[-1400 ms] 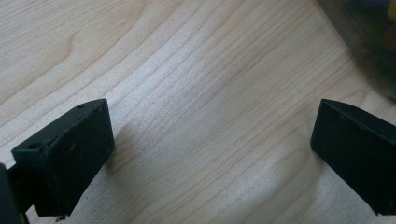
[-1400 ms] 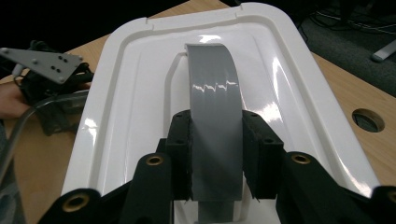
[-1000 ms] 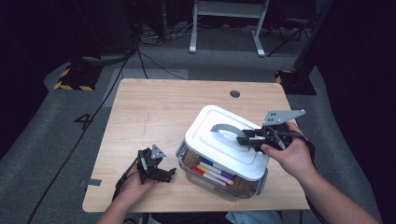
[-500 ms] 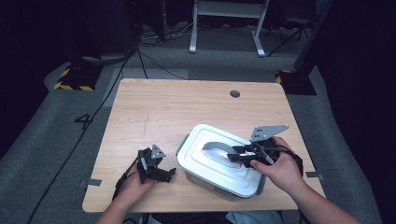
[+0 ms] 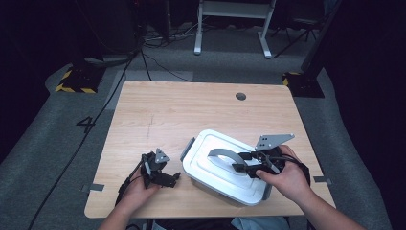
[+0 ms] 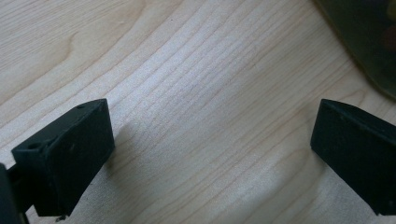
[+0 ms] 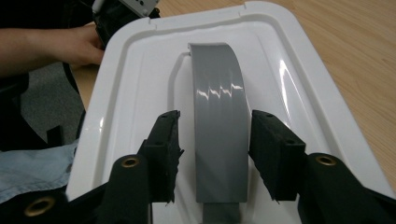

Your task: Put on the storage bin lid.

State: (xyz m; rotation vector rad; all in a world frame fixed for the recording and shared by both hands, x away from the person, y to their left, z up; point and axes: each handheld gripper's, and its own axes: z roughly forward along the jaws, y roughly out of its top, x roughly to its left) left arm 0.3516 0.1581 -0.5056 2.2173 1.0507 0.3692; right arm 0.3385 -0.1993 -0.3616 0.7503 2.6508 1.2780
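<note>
A clear storage box with a white lid point(image 5: 210, 143) and a grey arched handle point(image 5: 222, 154) rests on the wooden table point(image 5: 191, 115) near its front right. My right gripper point(image 5: 242, 163) reaches over the lid from the right. In the right gripper view its jaws straddle the handle point(image 7: 218, 84), open, with a slim gap on each side above the lid point(image 7: 130, 93). My left gripper point(image 5: 173, 178) lies low on the table left of the box. It stands open point(image 6: 210, 154) over bare wood, and the box's wall point(image 6: 369, 37) is at the upper right.
A round cable hole point(image 5: 241, 96) sits near the table's far edge. The box lies close to the front edge, beside the person's right hand point(image 5: 282, 179). The left hand point(image 7: 79, 44) appears beyond the lid. Cables and a yellow-black striped block point(image 5: 76, 86) lie on the floor at left.
The box, held up by its handle a second ago, has come down toward the front of the table and now rests there. The left gripper has stayed put.
</note>
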